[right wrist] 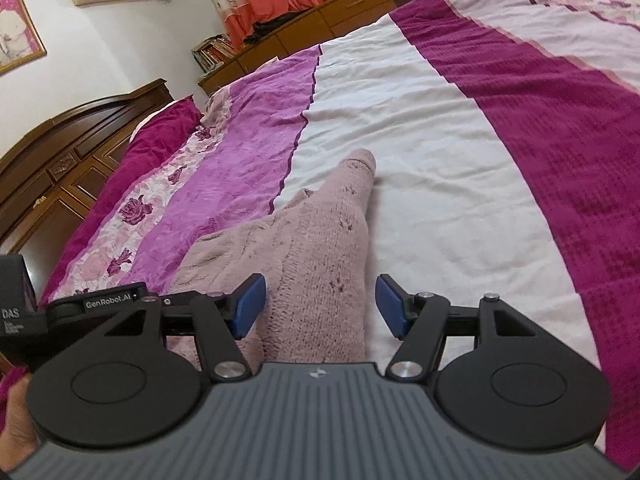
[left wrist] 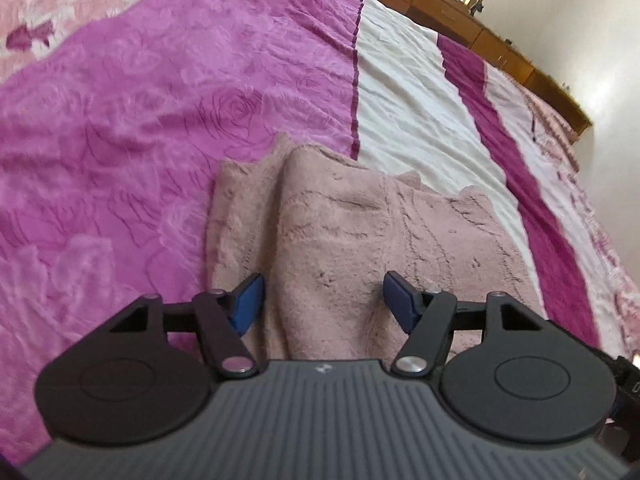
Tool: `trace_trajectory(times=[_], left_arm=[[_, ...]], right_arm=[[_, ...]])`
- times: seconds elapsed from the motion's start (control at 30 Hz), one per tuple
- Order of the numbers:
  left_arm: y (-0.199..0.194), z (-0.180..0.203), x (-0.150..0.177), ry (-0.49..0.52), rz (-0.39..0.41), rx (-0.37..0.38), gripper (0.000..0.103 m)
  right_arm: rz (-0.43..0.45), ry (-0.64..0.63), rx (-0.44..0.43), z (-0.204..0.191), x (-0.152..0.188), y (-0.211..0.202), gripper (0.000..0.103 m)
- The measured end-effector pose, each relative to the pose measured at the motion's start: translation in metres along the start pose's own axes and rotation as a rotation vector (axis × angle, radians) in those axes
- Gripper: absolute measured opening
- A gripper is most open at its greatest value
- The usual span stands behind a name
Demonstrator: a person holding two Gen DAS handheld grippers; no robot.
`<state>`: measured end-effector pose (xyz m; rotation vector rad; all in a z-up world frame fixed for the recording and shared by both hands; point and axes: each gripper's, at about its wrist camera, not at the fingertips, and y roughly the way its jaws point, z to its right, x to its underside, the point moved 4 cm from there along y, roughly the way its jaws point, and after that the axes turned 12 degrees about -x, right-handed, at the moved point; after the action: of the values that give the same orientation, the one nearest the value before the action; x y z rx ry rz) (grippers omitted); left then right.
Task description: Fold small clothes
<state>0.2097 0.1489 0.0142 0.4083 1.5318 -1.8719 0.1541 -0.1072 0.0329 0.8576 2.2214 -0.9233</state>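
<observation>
Left wrist: sweater [left wrist: 360, 232] btwn open left gripper [left wrist: 323, 300] pads.

The bedspread [right wrist: 420, 128] lies broad and flat to the right of and beyond the pink knitted garment [right wrist: 316, 280], free passage there; the garment itself is the only rise on it (low, rumpled); far off, wooden drawers [right wrist: 360, 4] bound the bed; a dark headboard [right wrist: 72, 140] closes the left.
</observation>
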Motion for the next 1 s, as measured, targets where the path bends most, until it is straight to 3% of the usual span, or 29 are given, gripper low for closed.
trace_trajectory(times=[0.17,0.23,0.3,0.37,0.4,0.6,0.67,0.83,1.0], left_arm=[[0.007,0.000,0.002,-0.048,0.004,0.059,0.067],[0.009,0.001,0.002,-0.057,0.010,0.058,0.060],[0.009,0.003,0.002,-0.050,0.014,0.061,0.038],[0.006,0.005,0.002,-0.041,0.033,0.063,0.023],[0.003,0.006,0.001,-0.034,0.046,0.063,0.021],[-0.030,-0.001,-0.009,-0.045,0.136,0.069,0.019],[-0.034,-0.008,-0.015,-0.051,0.149,0.038,0.019],[-0.011,-0.029,-0.007,-0.036,0.049,-0.031,0.019],[-0.012,-0.030,-0.001,-0.024,0.053,-0.038,0.023]], right_arm=[[0.005,0.018,0.000,0.003,0.004,0.004,0.071],[0.011,0.029,-0.006,0.005,0.005,0.004,0.072],[0.012,0.036,-0.012,0.006,0.006,0.005,0.072],[0.006,0.040,-0.021,0.007,0.008,0.007,0.073],[0.000,0.043,-0.025,0.008,0.010,0.009,0.073],[-0.020,0.024,-0.051,-0.010,0.013,0.015,0.073],[-0.024,-0.020,-0.063,-0.020,0.014,0.014,0.073],[-0.043,-0.101,-0.063,-0.037,0.023,0.019,0.074],[-0.050,-0.138,-0.051,-0.039,0.028,0.019,0.074]])
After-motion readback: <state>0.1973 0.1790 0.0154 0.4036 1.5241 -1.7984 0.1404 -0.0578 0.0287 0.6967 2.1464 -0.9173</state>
